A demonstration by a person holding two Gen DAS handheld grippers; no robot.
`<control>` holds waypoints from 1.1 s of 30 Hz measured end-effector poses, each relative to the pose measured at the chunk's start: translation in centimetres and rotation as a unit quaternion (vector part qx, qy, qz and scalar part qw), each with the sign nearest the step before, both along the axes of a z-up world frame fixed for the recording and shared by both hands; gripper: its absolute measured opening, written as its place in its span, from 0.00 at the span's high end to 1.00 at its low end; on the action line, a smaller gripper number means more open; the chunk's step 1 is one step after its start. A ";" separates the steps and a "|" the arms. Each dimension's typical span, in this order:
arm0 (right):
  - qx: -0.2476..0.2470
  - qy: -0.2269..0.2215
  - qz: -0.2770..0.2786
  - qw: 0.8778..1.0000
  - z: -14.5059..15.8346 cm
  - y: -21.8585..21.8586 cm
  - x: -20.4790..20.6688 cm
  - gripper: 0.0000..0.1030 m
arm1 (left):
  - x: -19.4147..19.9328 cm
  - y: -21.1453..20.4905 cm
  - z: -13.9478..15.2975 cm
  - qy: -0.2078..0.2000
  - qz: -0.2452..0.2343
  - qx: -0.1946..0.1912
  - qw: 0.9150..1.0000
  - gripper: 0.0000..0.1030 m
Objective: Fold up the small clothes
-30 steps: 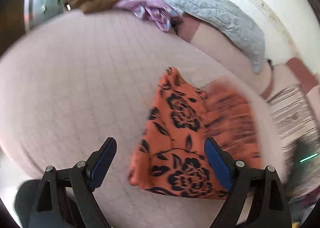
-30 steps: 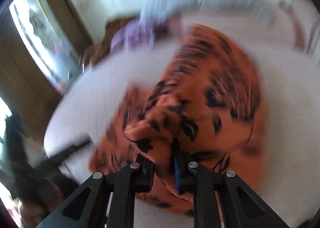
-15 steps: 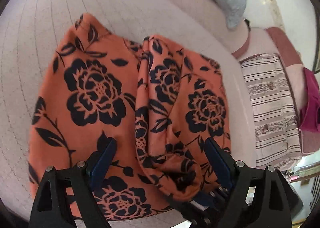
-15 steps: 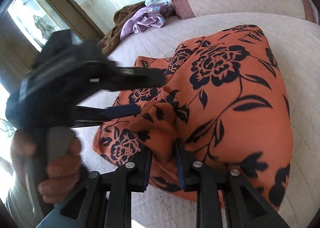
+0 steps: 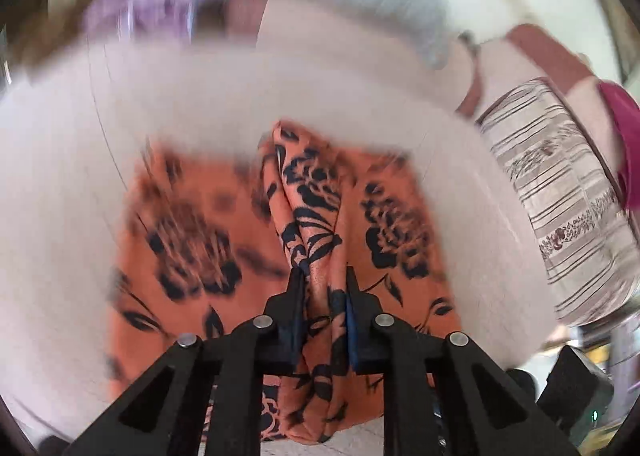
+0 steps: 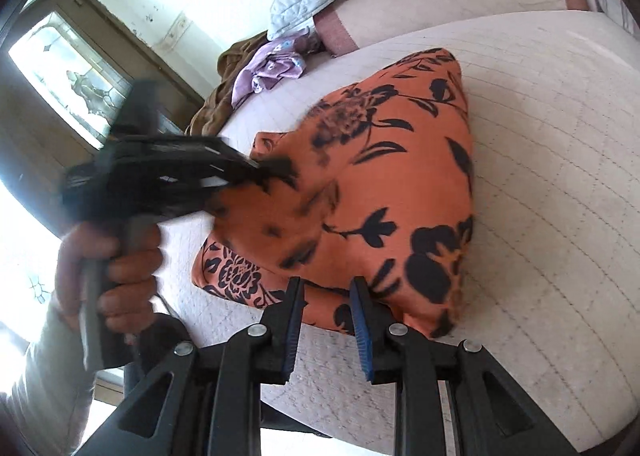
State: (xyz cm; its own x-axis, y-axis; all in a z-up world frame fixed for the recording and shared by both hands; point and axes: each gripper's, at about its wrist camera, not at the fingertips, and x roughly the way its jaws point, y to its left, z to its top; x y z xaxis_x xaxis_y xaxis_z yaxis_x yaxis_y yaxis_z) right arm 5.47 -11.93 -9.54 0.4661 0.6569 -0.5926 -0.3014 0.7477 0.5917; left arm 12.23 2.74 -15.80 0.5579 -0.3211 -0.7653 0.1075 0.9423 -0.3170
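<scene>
While your left gripper (image 5: 320, 292) closes its jaws, the left wrist view shows a bunched ridge of the orange floral garment (image 5: 316, 215) caught between the pads, in the lower middle of the frame. The rest of the cloth lies spread to both sides on the pale quilted bed cover (image 5: 60, 175), but it is blurred. A striped cloth (image 5: 560, 207) lies at the right edge.

In the right wrist view, your right gripper (image 6: 326, 296) stands at the bottom middle with a small gap between the jaws. Nothing is pinched there; the near edge of the garment (image 6: 400, 183) lies just behind the tips. Your left hand (image 6: 108, 264) holds its gripper at the left of the frame, gripping the cloth near the middle. The garment sits in the centre, with one layer already turned over.

I judge that the first fold is roughly made, but the pinched ridge must be laid flat, and further folds and smoothing are left.
</scene>
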 end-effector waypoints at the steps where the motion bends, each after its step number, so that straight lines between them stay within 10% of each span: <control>1: 0.001 -0.002 -0.001 1.000 0.1 0.0 -0.1 0.74 | -1.1 0.0 1.2 -0.026 0.004 0.011 1.000 0.83; 4: -0.001 -0.015 0.004 1.000 1.1 0.1 -0.7 0.74 | -2.4 1.4 -0.2 -0.034 0.027 0.067 0.997 0.82; 7: -0.007 -0.018 0.015 1.000 1.3 1.0 -0.7 0.74 | -0.1 5.4 -7.9 0.086 0.070 0.069 0.992 0.84; 17: -0.028 -0.015 0.020 0.999 1.1 2.4 -1.4 0.74 | -3.0 6.5 0.7 -0.051 0.062 0.038 0.996 0.91; 21: -0.032 -0.015 0.024 0.999 1.0 2.2 -1.8 0.74 | -0.7 8.8 -7.7 0.061 0.080 0.055 0.993 0.92; 28: -0.042 -0.002 0.017 0.999 0.4 1.2 -2.1 0.74 | -2.3 9.9 -0.4 -0.031 0.076 0.038 0.996 0.94; 33: -0.029 0.014 -0.001 0.999 -0.5 -0.2 -1.8 0.74 | 0.0 10.9 -7.6 0.067 0.086 0.056 0.992 0.94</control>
